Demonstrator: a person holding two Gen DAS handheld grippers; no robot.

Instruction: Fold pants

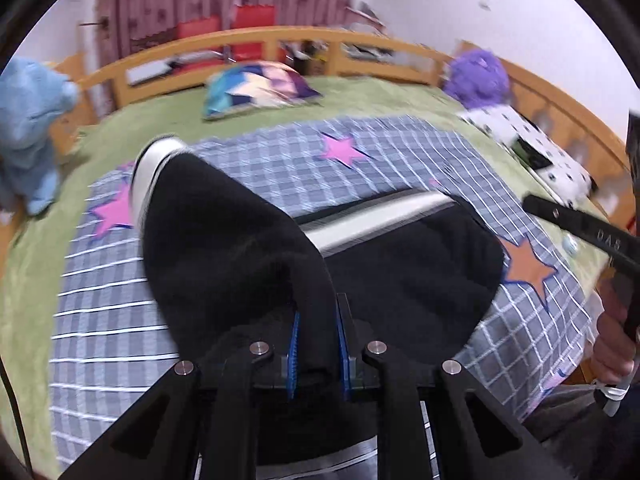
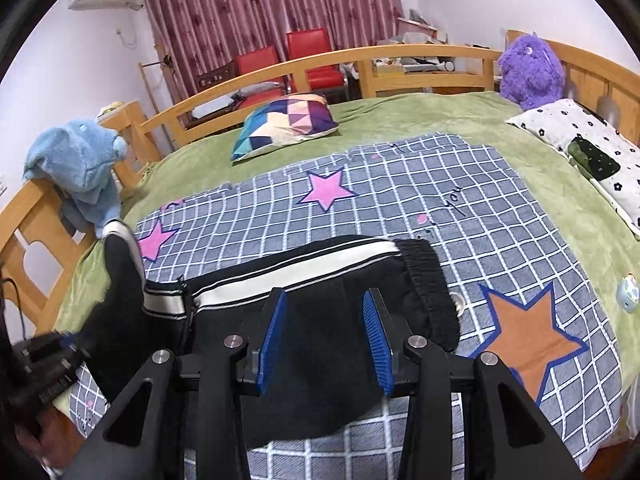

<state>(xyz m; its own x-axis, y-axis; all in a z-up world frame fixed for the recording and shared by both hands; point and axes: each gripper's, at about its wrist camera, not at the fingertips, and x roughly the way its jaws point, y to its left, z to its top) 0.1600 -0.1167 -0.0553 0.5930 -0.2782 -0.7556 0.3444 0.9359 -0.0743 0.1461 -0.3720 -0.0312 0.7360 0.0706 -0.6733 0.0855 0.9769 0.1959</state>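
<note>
Black pants lay on the bed; left gripper clamped a leg, lifted toward 10 o'clock, probably for folding; right gripper hovered apart, empty.

The left wrist view is smeared by motion, so the pillow and the purple plush toy beyond the pants show only as soft shapes. The near edge of the pants is hidden behind the left hand-held gripper. In the right wrist view, the right hand-held gripper covers their near part, and the left leg is blurred.
</note>
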